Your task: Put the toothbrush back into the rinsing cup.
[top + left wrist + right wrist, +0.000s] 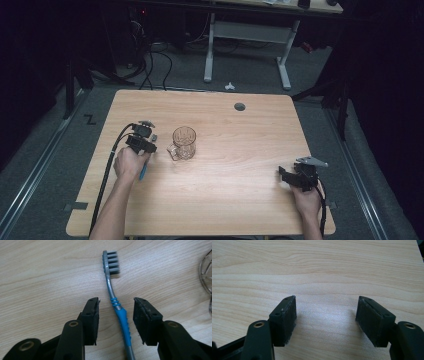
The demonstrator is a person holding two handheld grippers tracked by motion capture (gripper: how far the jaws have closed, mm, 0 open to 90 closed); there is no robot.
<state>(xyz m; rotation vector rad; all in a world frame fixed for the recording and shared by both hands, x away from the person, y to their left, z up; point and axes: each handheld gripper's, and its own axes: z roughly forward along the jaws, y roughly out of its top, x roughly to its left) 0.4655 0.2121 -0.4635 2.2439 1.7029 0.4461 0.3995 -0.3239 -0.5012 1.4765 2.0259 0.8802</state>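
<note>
Two grippers: both gaping
Left gripper: straddles blue-grey toothbrush (pads clear of it), left of glass mug
Right gripper: wide, nothing between, near right table edge

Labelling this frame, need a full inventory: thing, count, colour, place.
toothbrush: 1, blue and grey, flat on the table left of the mug, between the open left jaws, pads not touching it
mug: 1, clear glass, upright, table centre-left, handle toward the left gripper
table: 1, light wood, grey round cap near its far edge
desk: 1, white frame, on the floor beyond the table
cables: several, black, floor at far left
left gripper: 1, black, over the toothbrush handle
right gripper: 1, black, open, over bare wood at the table's near right
hands: 2, each holding a gripper
</note>
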